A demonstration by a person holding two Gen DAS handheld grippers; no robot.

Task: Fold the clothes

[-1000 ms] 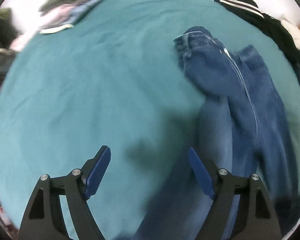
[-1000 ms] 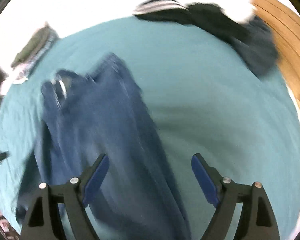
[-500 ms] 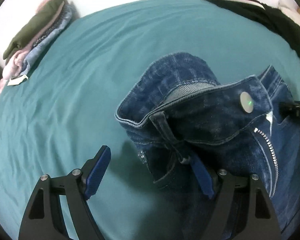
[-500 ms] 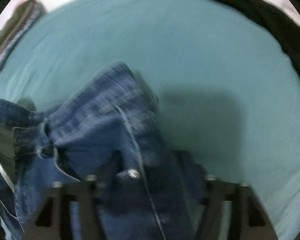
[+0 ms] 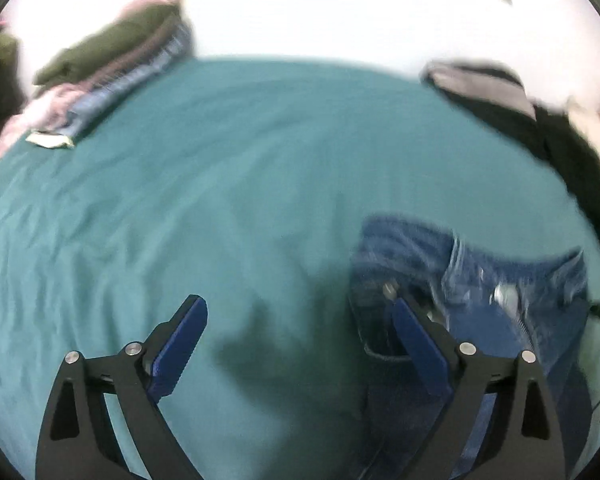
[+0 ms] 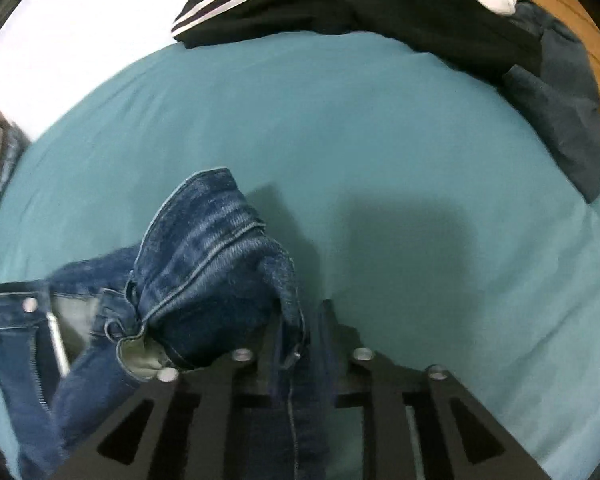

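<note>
Low in the right wrist frame, your right tongs (image 6: pixel 300 332) are clamped on a bunched ridge of the jeans (image 6: pixel 204 256) near the waistband, the denim humped up between the closed jaws. Your left tongs (image 5: pixel 296 340) stand wide apart with nothing between them; the jeans' waist lies just beside and partly behind the right-hand finger, at the lower right of that blurred frame. The jeans lie on the teal bed sheet (image 6: pixel 380 140), fly unzipped and crumpled, so by my reading no fold has been made on them yet. At upper left of the left view, a folded stack (image 5: pixel 112 64) suggests some garments are finished. Dark clothes (image 6: pixel 420 12) at the top still wait.
</note>
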